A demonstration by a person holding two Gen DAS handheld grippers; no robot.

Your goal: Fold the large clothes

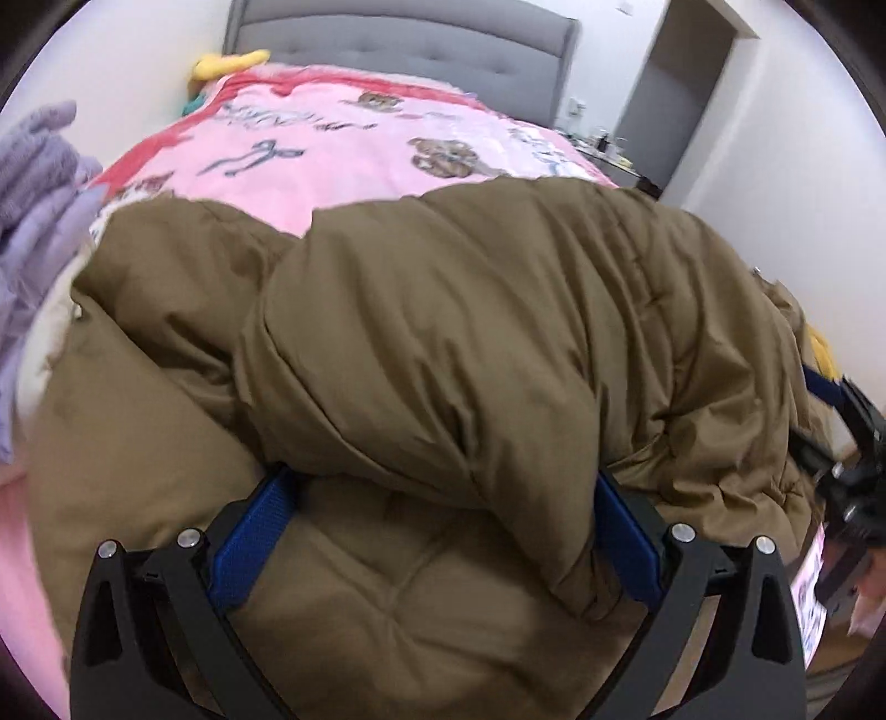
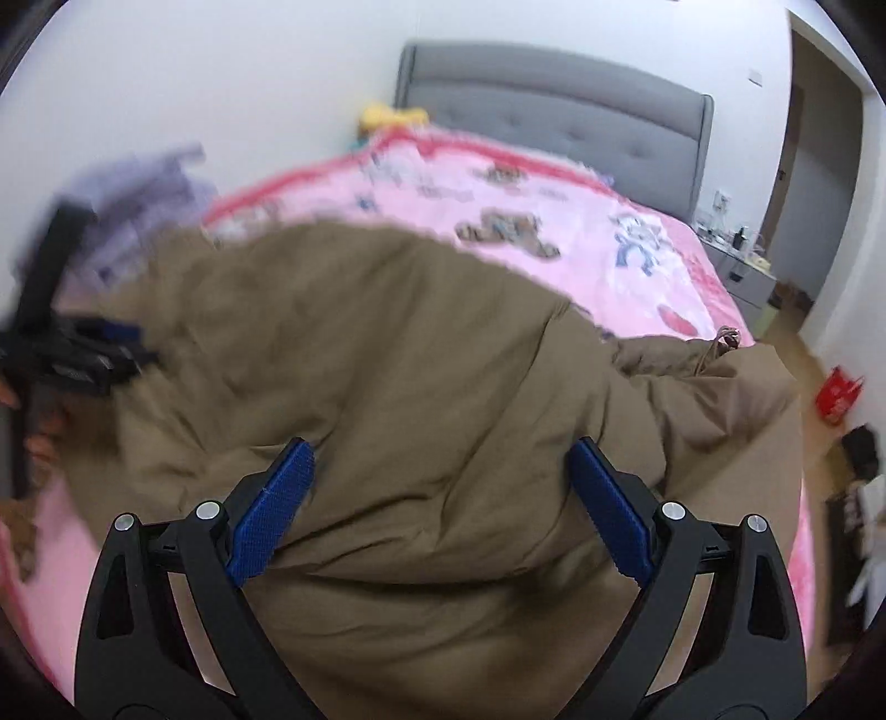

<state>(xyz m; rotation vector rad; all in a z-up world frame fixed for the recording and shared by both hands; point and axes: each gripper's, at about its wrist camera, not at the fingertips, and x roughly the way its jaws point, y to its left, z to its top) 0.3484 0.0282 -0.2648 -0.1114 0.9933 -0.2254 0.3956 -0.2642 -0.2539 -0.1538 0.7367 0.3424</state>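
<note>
A large olive-brown padded coat (image 1: pixel 443 343) lies bunched on the pink bed. In the left wrist view a thick fold of it drapes over the tips of my left gripper (image 1: pixel 443 482), whose blue-padded jaws stand wide apart over quilted coat fabric. The right gripper shows at that view's right edge (image 1: pixel 847 443). In the right wrist view the coat (image 2: pixel 387 343) fills the middle, and my right gripper (image 2: pixel 440 459) is open with the jaws wide apart, pressed against the fabric. The left gripper shows blurred at the left edge (image 2: pixel 83 354).
A pink printed bedspread (image 1: pixel 343 144) covers the bed with a grey headboard (image 1: pixel 398 39) behind. Lilac fluffy clothing (image 1: pixel 39 183) lies at the left. A yellow plush (image 1: pixel 232 63) sits by the headboard. A red bag (image 2: pixel 839 396) stands on the floor at the right.
</note>
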